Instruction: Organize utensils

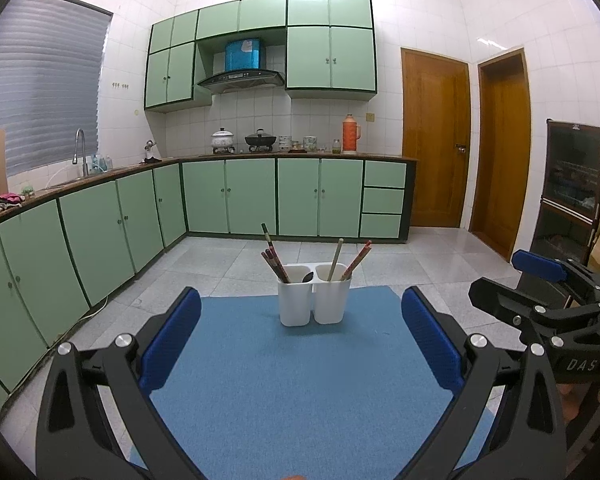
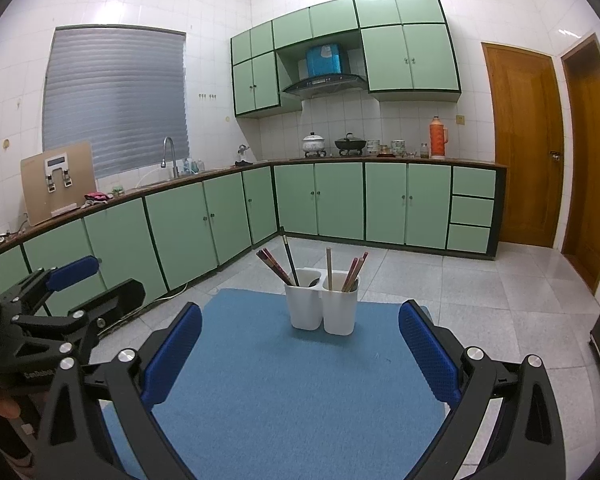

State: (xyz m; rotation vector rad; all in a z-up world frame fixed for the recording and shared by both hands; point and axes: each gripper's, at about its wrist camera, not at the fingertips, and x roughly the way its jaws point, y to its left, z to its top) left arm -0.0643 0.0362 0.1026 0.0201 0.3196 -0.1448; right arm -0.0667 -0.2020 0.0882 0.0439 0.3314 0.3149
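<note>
The white two-compartment holder (image 1: 314,296) stands upright at the far edge of the blue mat (image 1: 292,380), and every utensil in sight is already in it. Its left compartment holds a bunch of dark chopsticks (image 1: 274,258) leaning up and to the left, with what looks like a dark spoon bowl (image 1: 308,277) poking over the inner wall. The right compartment holds a pale stick (image 1: 335,260) that is nearly upright and reddish chopsticks (image 1: 358,260) leaning up and to the right. So the long axes of the utensils run upward out of the holder, fanning apart, and a grasp would probably have to come at their free upper ends from above or the near side, not flat along the mat. The holder lies straight ahead of both claws, well apart from each and roughly centred between each one's fingers. The left claw (image 1: 300,344) is spread wide with nothing in it, and so is the right claw (image 2: 300,344). They hang side by side over the near part of the mat on the worktop, each visible at the edge of the other's view. Neither looks clearly nearer; by my judgement the left compartment suits the left claw and the right compartment the right.
</note>
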